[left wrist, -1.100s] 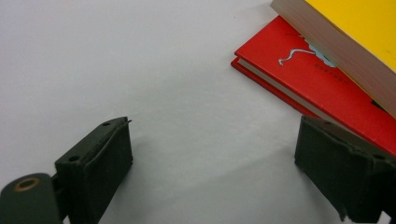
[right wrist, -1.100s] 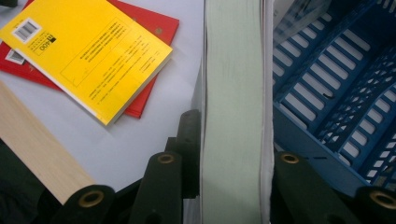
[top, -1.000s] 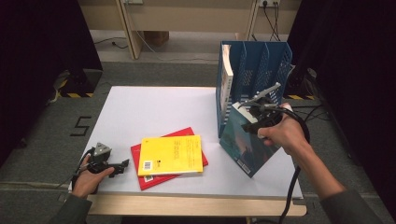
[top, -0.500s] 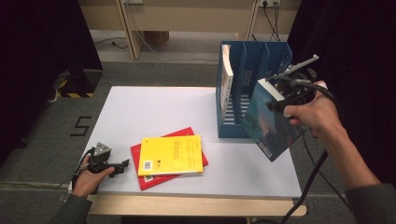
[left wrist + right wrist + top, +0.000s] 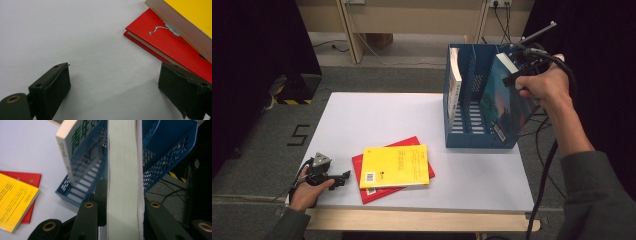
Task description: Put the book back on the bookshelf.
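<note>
Right gripper (image 5: pixel 532 67) is clamped on the teal book (image 5: pixel 507 102), jaws pressing both covers, holding it upright above the right end of the blue file rack (image 5: pixel 472 135). Left gripper (image 5: pixel 328 175) rests on the table's near left, jaws wide, empty, beside the yellow book (image 5: pixel 396 166) stacked on the red book (image 5: pixel 412 145). Advice: square the book with a free right slot, clear of the white book (image 5: pixel 455 80) at the left, lower it straight, release once seated.

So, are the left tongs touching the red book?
Apart. In the left gripper view the left tongs stand open on the table, with bare table between their jaws and the red book.
</note>
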Demonstrator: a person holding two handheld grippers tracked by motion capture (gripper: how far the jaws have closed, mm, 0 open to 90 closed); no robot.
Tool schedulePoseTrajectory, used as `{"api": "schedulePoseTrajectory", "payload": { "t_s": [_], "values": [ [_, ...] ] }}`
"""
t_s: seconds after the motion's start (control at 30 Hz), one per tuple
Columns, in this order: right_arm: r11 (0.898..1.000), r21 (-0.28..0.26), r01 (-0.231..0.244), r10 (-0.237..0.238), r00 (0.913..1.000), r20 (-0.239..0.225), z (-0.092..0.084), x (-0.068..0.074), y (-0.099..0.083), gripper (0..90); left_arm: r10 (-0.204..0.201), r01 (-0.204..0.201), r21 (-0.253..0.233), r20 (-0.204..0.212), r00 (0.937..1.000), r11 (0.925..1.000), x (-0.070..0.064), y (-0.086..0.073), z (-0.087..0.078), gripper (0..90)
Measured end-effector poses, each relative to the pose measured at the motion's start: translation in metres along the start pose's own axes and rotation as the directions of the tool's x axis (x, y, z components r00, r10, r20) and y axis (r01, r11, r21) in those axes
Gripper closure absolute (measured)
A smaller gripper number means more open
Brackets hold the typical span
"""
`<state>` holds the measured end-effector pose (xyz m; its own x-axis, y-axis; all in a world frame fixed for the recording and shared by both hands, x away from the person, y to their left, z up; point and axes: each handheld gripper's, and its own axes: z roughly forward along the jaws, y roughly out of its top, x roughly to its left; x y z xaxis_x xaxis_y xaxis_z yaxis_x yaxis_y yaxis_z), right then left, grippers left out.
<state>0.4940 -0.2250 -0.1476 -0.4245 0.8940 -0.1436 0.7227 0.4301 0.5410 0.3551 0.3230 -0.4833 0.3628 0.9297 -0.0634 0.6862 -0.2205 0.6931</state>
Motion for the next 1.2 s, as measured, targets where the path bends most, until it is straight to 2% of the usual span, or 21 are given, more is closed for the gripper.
{"api": "schedulePoseTrajectory", "payload": {
  "t_s": [0.07,0.13,0.33,0.63,1.0,1.17,1.2],
  "values": [
    [1.000,0.000,-0.009,0.009,1.0000,0.004,0.007,-0.002,0.008,73.8,-0.001,0.001,0.000,0.000,1.0000,1.0000,0.000,0.000,0.000,9.5],
    [1.000,0.009,0.001,-0.001,1.0000,0.002,0.012,-0.003,0.014,73.9,0.000,0.000,0.000,0.000,1.0000,1.0000,0.000,0.000,0.000,9.5],
    [0.998,-0.013,-0.060,0.060,0.9982,0.008,0.030,-0.013,0.032,73.8,0.000,0.000,0.000,0.000,1.0000,1.0000,0.000,0.000,0.000,9.5],
    [0.994,-0.004,-0.106,0.106,0.9930,0.052,0.057,-0.023,0.055,73.8,0.000,0.000,-0.001,0.000,1.0000,1.0000,0.000,0.000,0.000,9.4],
    [0.987,-0.010,-0.159,0.159,0.9868,0.030,0.095,-0.020,0.067,73.7,0.000,0.000,-0.001,0.001,1.0000,1.0000,0.000,0.000,0.000,9.4],
    [0.980,-0.029,-0.196,0.196,0.9806,0.003,0.111,-0.021,0.068,73.7,0.001,-0.001,0.000,0.001,1.0000,1.0000,0.000,0.000,0.000,9.4],
    [0.976,-0.031,-0.214,0.214,0.9768,0.002,0.116,-0.022,0.068,73.7,0.001,-0.001,0.000,0.001,1.0000,1.0000,0.000,0.000,0.000,9.4]
  ]
}}
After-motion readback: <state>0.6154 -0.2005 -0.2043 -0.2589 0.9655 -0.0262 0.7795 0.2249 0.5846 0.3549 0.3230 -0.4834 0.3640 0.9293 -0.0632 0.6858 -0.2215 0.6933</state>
